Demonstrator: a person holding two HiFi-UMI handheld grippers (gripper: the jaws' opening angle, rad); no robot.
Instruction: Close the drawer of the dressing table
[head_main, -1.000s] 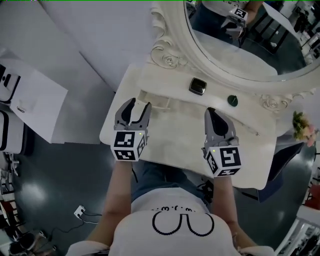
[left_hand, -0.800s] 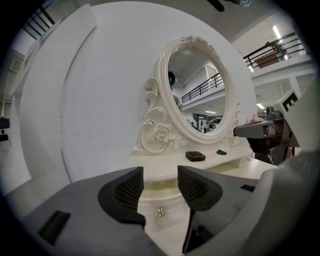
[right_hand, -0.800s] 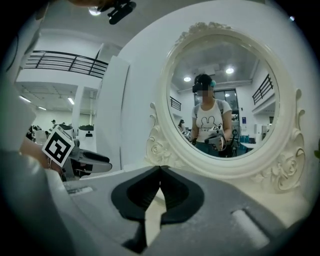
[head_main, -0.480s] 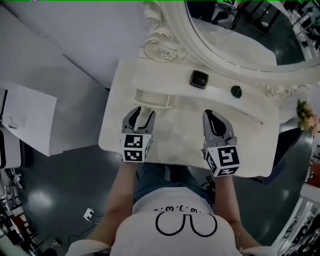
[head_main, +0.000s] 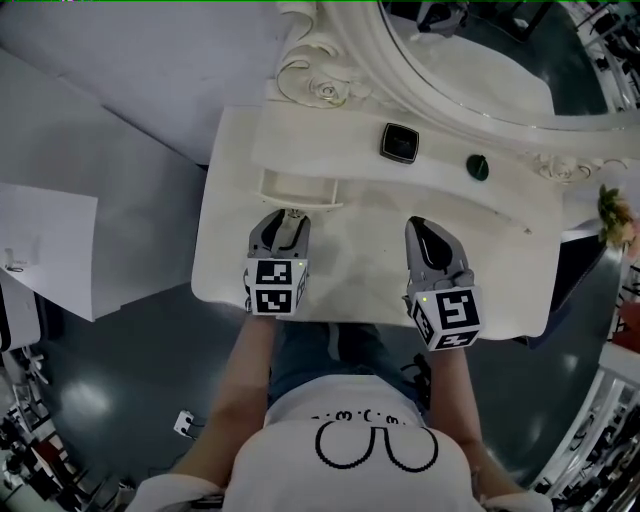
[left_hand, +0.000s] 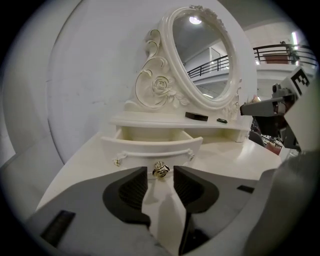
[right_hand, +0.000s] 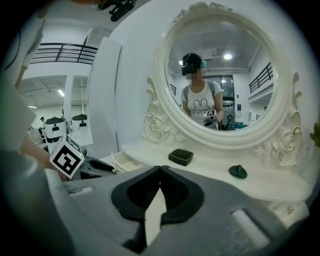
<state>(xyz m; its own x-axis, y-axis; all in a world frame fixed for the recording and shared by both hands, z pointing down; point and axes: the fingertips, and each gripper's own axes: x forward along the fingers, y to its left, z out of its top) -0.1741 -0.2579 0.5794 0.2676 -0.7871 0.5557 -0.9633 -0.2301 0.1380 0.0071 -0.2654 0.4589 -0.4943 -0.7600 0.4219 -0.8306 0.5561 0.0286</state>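
The white dressing table (head_main: 380, 280) has a small drawer (head_main: 297, 189) pulled open at its back left, below the mirror. In the left gripper view the drawer front (left_hand: 150, 149) faces me, with a gold knob (left_hand: 160, 170) at its middle. My left gripper (left_hand: 160, 174) (head_main: 283, 224) is open and its jaws have just been closing. The knob stands between the fingertips, with a gap on each side. My right gripper (head_main: 428, 236) (right_hand: 160, 169) is shut on nothing and hovers low over the tabletop to the right.
A black square box (head_main: 398, 143) and a small dark green stopper (head_main: 478, 167) sit on the shelf under the oval mirror (head_main: 470, 60). Flowers (head_main: 618, 215) stand at the table's right end. A white panel (head_main: 40, 250) lies on the floor to the left.
Both grippers have sunk toward the tabletop. The left one has moved up to the drawer's knob and its jaws have narrowed. The right gripper stays shut.
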